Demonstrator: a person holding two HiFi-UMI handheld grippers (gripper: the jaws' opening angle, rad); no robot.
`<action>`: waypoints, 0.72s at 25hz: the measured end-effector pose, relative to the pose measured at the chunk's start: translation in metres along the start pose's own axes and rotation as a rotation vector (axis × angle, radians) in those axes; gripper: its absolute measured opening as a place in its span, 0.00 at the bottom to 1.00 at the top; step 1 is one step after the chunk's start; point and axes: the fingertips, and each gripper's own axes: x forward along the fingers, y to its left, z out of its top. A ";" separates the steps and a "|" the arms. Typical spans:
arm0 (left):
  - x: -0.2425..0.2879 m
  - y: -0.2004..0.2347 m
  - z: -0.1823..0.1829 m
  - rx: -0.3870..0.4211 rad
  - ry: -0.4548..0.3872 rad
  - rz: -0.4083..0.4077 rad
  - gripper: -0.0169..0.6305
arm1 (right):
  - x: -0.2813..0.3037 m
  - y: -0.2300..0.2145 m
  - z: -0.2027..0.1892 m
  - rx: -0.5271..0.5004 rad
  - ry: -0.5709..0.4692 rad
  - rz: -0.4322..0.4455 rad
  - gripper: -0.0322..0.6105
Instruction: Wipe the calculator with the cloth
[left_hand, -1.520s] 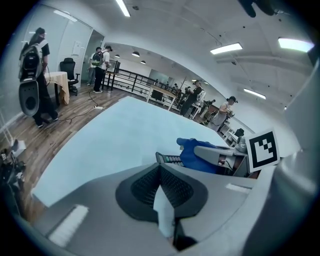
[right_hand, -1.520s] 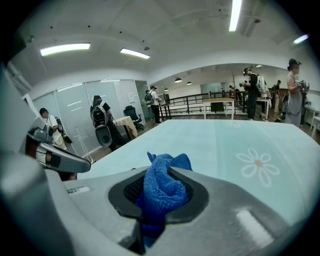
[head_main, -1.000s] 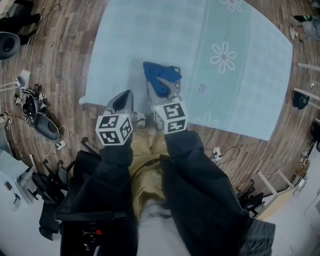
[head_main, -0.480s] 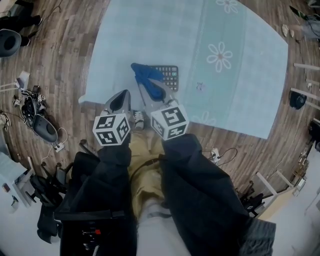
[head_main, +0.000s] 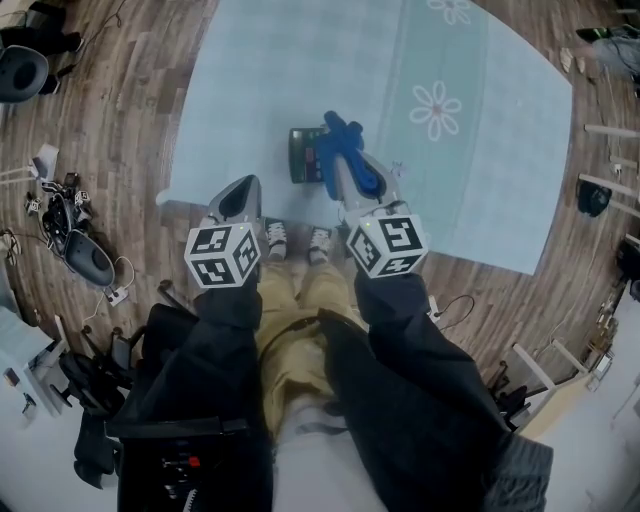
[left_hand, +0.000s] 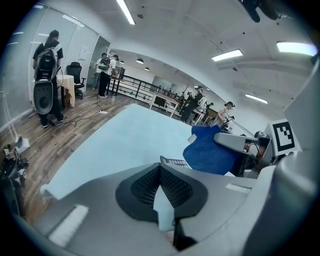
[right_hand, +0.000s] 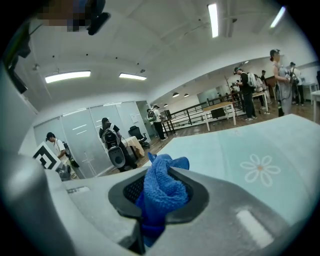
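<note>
A dark calculator lies on the pale blue tablecloth near the table's front edge. Its right part is under the blue cloth. My right gripper is shut on that cloth and holds it down on the calculator. In the right gripper view the cloth bulges out between the jaws. My left gripper hovers at the front edge, left of the calculator, shut with nothing in it. The left gripper view shows the calculator's edge and the cloth just past the jaws.
Daisy prints mark the tablecloth to the right. The person's shoes stand at the table's front edge. Cables and dark gear lie on the wooden floor at the left. Several people stand in the room beyond.
My right gripper swept the cloth left and then right across the calculator, whose left part now shows. The left gripper has stayed in place.
</note>
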 end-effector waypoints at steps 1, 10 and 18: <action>0.000 0.000 0.000 -0.001 0.002 0.002 0.03 | -0.002 -0.012 0.001 -0.010 0.002 -0.026 0.14; 0.000 0.013 -0.009 -0.012 0.023 0.026 0.03 | 0.020 -0.067 -0.033 -0.104 0.104 -0.135 0.14; -0.004 0.027 -0.016 -0.021 0.038 0.054 0.03 | 0.058 -0.016 -0.076 -0.082 0.184 -0.018 0.14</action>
